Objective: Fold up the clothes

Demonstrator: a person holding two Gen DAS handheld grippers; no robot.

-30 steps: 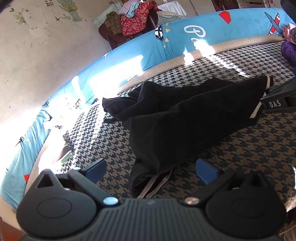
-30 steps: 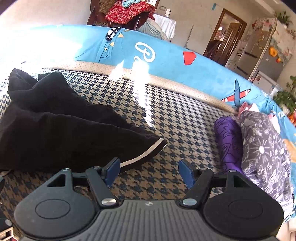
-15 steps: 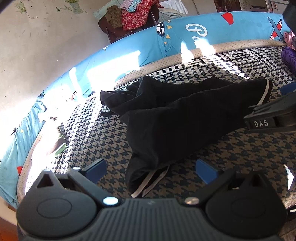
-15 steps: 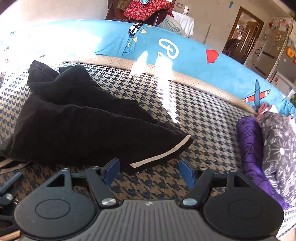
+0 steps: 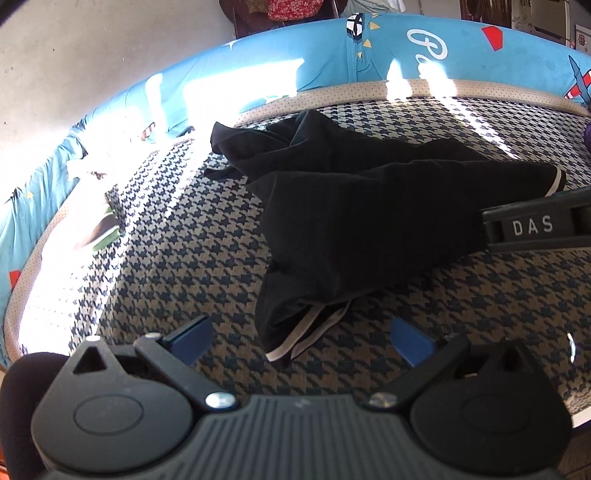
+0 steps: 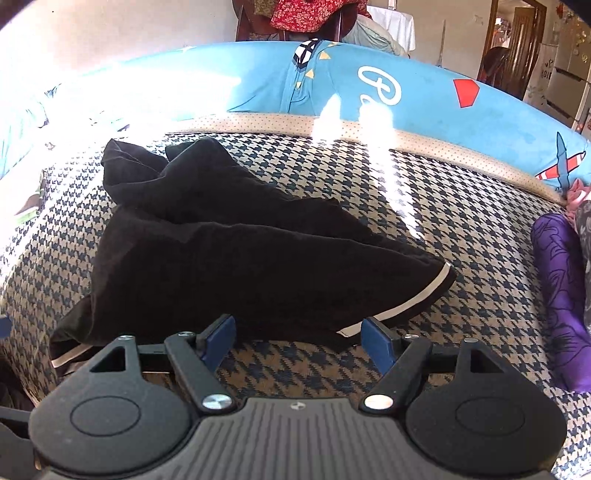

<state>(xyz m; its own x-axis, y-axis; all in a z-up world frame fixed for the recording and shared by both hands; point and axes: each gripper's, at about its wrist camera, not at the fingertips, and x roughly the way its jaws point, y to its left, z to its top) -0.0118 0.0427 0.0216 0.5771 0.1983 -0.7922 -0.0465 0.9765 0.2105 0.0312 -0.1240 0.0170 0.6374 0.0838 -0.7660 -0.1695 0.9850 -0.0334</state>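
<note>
A black garment with white-striped hems (image 5: 354, 210) lies crumpled on the houndstooth bed cover (image 5: 192, 251). My left gripper (image 5: 301, 338) is open just short of the garment's near hem end, which lies between the blue pads without touching them. In the right wrist view the same garment (image 6: 236, 258) spreads ahead. My right gripper (image 6: 299, 338) has its jaws opening, hovering at the garment's near edge beside the striped hem (image 6: 413, 306), with nothing pinched. The right gripper's black body (image 5: 535, 225) shows at the right edge of the left wrist view.
A blue printed bolster (image 6: 369, 85) runs along the bed's far edge. A purple cloth (image 6: 561, 295) and a grey patterned one lie at the right. A small striped item (image 5: 105, 229) sits at the bed's left. Clothes are heaped on a chair (image 6: 303, 14) behind.
Both grippers have come nearer to the garment and tipped down. The left one now frames the near hem end; the right one has slid to the striped hem edge, its jaws a little wider.
</note>
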